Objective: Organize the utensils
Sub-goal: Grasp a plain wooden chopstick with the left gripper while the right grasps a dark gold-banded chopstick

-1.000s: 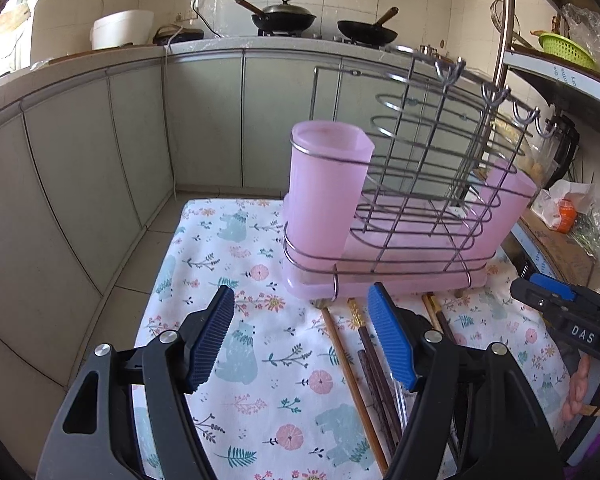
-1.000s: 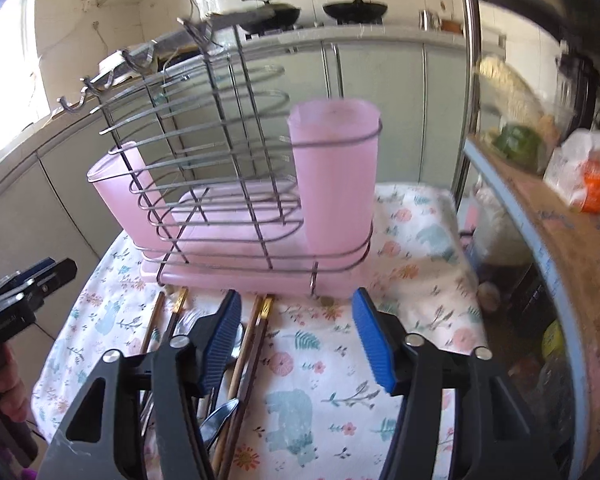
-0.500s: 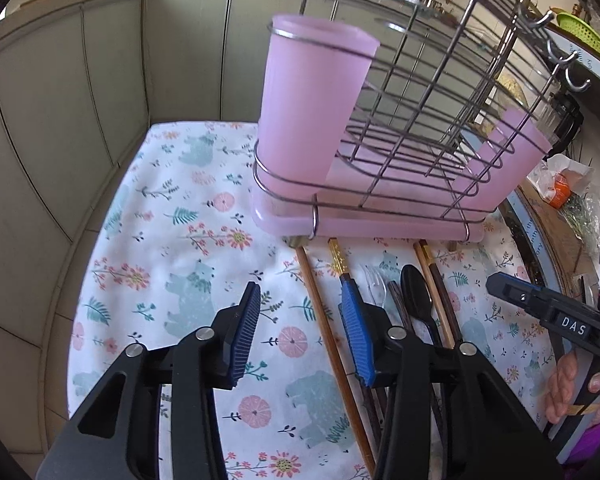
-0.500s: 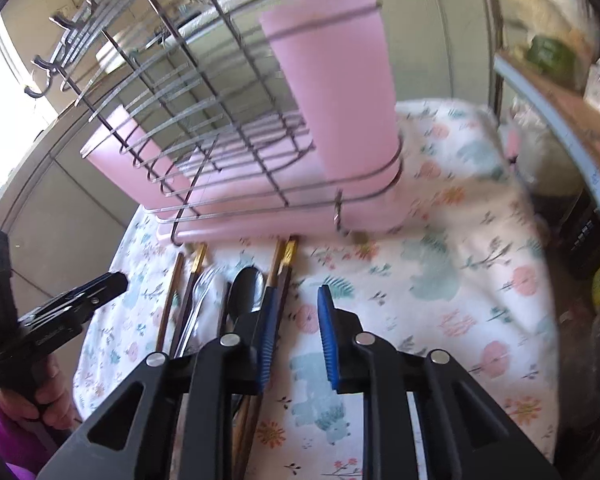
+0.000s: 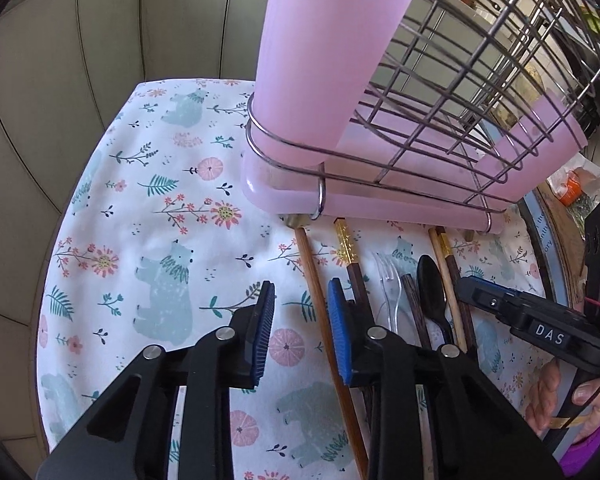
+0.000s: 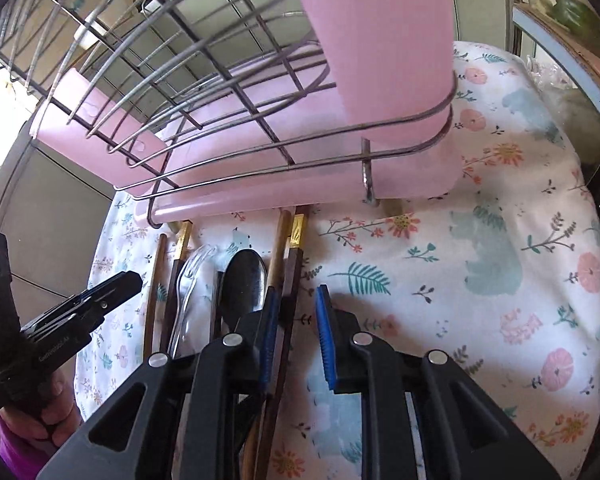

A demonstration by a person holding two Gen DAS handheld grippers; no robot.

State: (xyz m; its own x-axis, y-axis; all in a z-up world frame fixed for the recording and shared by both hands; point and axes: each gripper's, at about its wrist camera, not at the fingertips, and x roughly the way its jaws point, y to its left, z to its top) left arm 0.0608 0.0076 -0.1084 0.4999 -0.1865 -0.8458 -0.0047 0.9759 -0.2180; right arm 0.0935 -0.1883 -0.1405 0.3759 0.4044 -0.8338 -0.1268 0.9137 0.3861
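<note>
Wooden chopsticks (image 5: 320, 304), a clear plastic fork (image 5: 390, 280) and a black spoon (image 5: 432, 280) lie side by side on the floral cloth (image 5: 160, 208), just in front of the pink wire rack (image 5: 380, 184). The left gripper (image 5: 301, 300) hovers over the leftmost chopstick, its jaws closing with nothing pinched. The right gripper (image 6: 296, 304) stands part-spread above the rightmost chopstick (image 6: 290, 280), which runs between its pads unpinched.

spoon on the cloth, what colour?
Black, glossy spoon lying between the clear fork and the chopsticks; right wrist view shows it best.
</note>
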